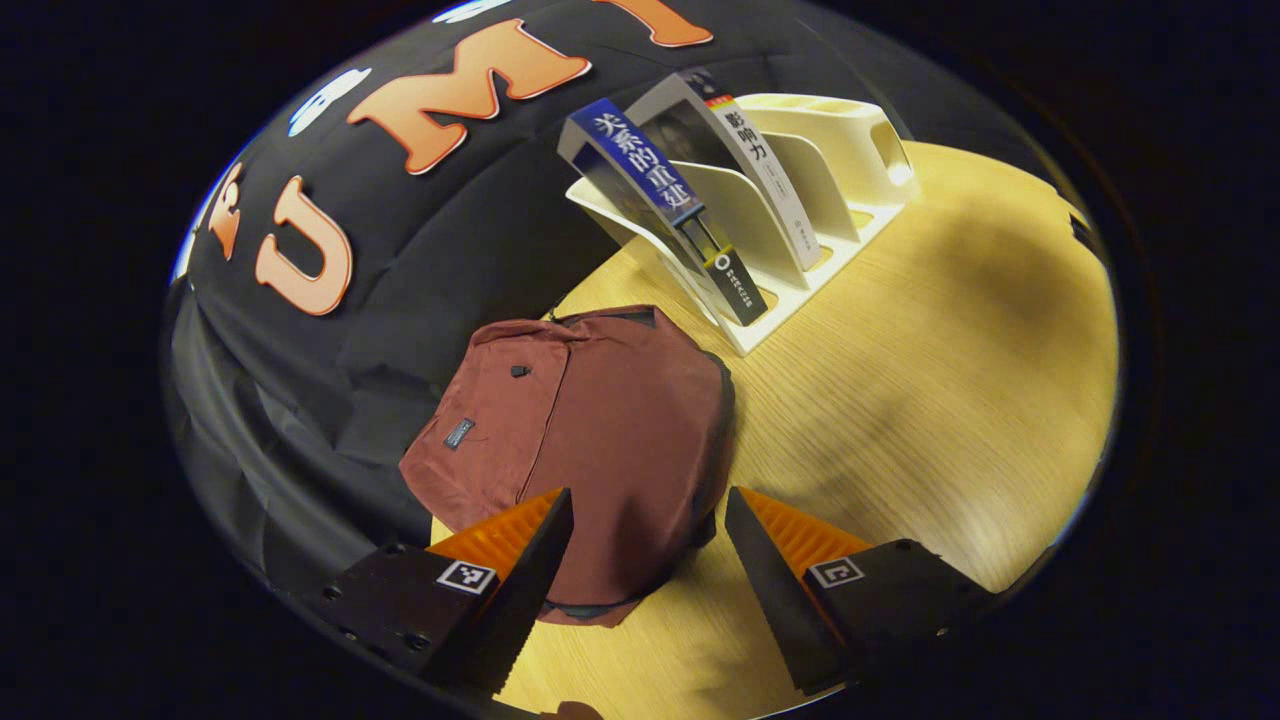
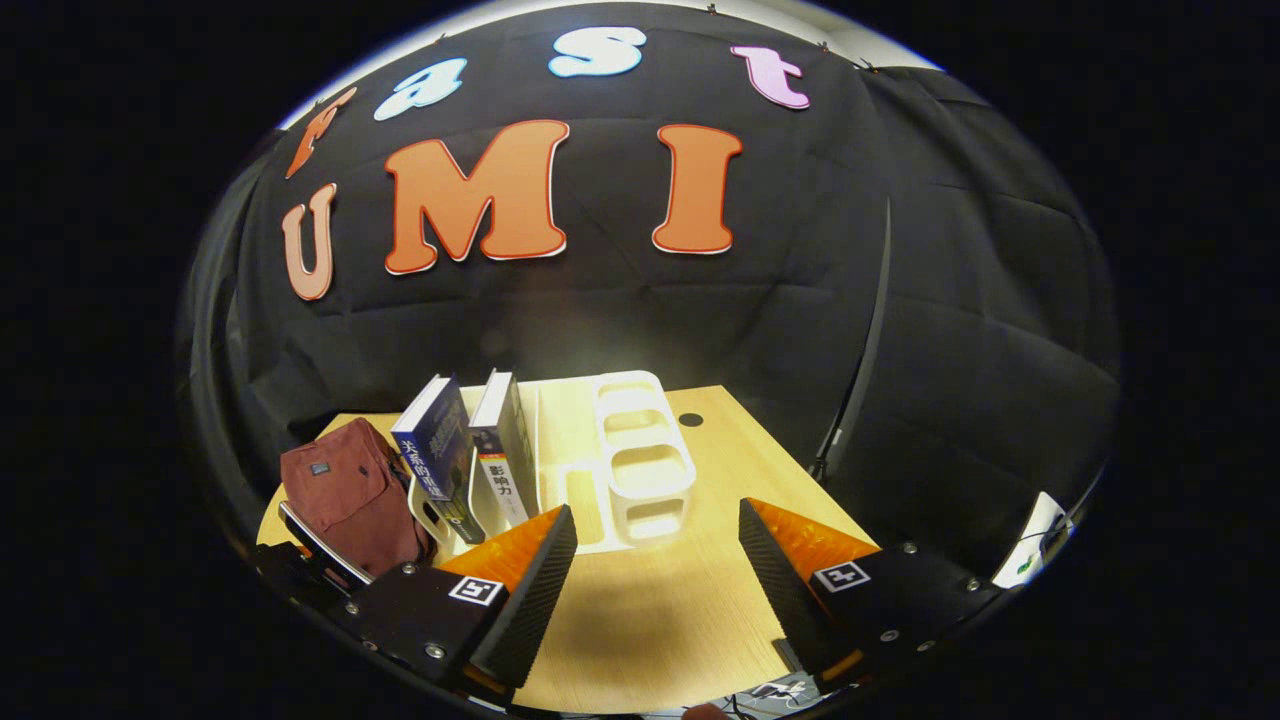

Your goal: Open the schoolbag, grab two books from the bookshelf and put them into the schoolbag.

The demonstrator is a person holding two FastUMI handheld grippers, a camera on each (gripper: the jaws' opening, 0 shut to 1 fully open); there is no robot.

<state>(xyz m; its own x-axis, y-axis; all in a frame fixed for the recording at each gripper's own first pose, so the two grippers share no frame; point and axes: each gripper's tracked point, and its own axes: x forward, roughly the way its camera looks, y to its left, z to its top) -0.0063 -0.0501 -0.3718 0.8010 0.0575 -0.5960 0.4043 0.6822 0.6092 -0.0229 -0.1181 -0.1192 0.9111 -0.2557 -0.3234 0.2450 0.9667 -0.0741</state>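
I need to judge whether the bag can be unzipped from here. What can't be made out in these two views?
- Schoolbag zip: in the left gripper view no slider can be picked out; too small.
- Schoolbag near edge: left gripper fingers cover it.
- Schoolbag in the right gripper view: small, bottom cut off by the right gripper body.
- Books: lower parts hidden in the bookshelf.

In the right gripper view the schoolbag [image 2: 345, 495] lies on the desk [image 2: 640, 610] at its left edge, just beside the bookshelf [image 2: 640, 460], which stands toward the desk's back, before the booth wall. Two books [image 2: 470, 455] stand tilted, side by side, in the bookshelf's left slots, nearest the schoolbag; the compartments to their right lie farther from it.
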